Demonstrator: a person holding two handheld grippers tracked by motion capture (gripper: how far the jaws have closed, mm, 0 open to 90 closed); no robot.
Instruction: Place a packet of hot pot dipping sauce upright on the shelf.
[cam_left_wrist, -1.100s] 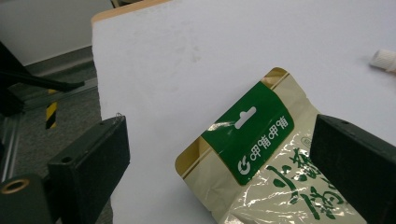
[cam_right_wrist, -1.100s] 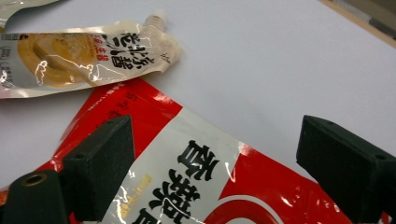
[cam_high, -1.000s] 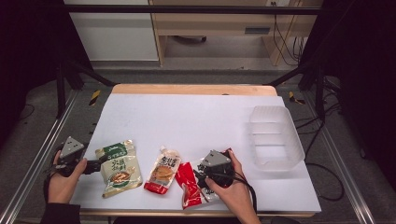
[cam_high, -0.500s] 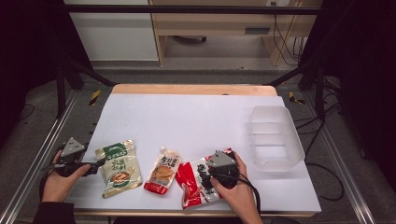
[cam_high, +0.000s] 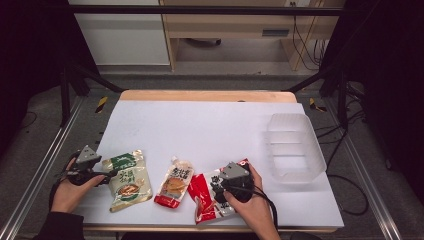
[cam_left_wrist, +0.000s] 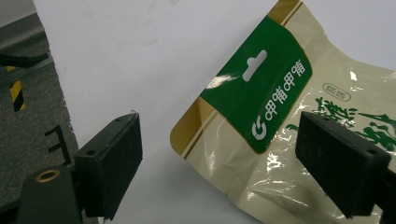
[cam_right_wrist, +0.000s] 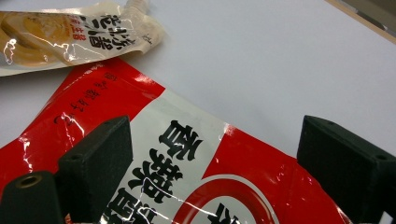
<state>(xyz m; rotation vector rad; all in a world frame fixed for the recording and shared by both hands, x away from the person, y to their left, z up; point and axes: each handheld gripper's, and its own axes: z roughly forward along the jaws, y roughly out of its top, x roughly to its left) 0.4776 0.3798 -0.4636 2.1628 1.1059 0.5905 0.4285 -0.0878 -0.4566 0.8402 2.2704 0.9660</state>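
Gleaming red pouch (cam_right_wrist: 196, 172), bold lettering.

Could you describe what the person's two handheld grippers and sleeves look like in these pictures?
Both tools are black. The left gripper and right gripper each carry a grey three-cornered plate on top and end in two blocky black jaws with flat pads. A black cable trails from the right one over the hand. The left forearm wears a dark sleeve.

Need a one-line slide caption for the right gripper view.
Open right gripper poised over the red snack pouch on the white table, beige pouch behind.
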